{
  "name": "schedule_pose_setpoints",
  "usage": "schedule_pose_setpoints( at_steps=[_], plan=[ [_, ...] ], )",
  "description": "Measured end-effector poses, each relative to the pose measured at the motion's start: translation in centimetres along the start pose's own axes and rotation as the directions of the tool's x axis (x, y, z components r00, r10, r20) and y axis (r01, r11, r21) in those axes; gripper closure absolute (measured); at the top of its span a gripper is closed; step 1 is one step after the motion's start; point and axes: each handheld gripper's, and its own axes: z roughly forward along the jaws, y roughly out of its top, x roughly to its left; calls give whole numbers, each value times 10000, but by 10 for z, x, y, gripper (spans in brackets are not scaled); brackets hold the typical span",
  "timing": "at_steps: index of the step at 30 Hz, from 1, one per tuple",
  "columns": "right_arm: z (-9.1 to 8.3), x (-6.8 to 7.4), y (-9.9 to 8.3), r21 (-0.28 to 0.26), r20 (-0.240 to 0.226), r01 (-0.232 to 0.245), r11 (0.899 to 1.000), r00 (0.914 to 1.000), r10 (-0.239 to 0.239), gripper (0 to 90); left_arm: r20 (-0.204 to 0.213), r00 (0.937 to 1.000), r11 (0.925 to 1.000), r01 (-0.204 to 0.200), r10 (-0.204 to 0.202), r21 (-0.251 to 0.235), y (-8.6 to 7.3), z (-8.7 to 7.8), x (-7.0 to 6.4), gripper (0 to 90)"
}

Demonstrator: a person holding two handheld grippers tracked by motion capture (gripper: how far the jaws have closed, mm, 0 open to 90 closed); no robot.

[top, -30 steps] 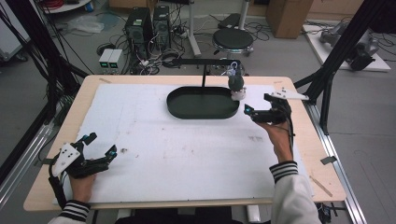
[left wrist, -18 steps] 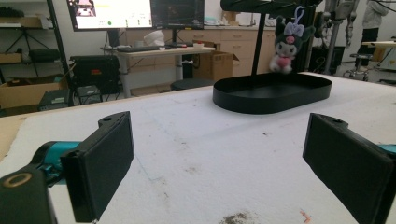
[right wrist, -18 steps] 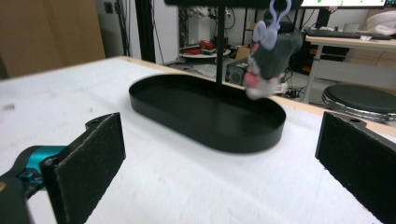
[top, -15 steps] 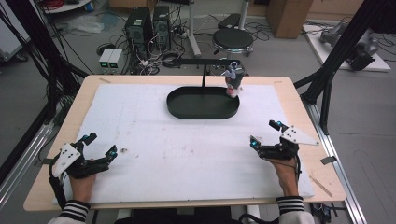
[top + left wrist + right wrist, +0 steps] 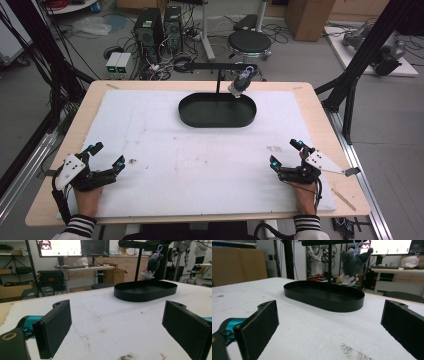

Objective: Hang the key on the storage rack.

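Note:
A small grey plush toy [image 5: 240, 81] hangs by a loop from the black bar of a stand [image 5: 217, 66], over the right end of a black oval tray [image 5: 217, 120] at the table's far middle. The plush toy [image 5: 150, 264] and the tray [image 5: 145, 293] appear far ahead in the left gripper view, and the plush toy [image 5: 353, 263] and tray [image 5: 324, 298] in the right gripper view. My left gripper [image 5: 106, 155] rests open near the front left corner. My right gripper [image 5: 286, 153] rests open near the front right, nothing between its jaws.
A white foam sheet [image 5: 200, 155] covers most of the wooden table [image 5: 320, 107]. A thin stick [image 5: 342, 198] lies at the table's right front edge. Computers, cables and a stool [image 5: 248, 41] stand on the floor beyond the far edge.
My right gripper has drawn back from beside the tray and plush toy to the front right of the table and stays open. The left gripper has not moved.

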Motion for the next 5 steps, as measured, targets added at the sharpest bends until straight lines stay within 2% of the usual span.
schedule_pose_setpoints(
  at_steps=[1, 5],
  plan=[
    [0, 1, 0, 4, 62, 220, 9998, 9997, -220, 4, -2, 10000, 10000, -9, 9, -9, 0, 0, 0, 92],
    [0, 1, 0, 7, 45, 103, 9999, 9999, -103, 4, -9, 10000, 10000, -31, 31, -56, 0, -1, 0, 92]
  ],
)
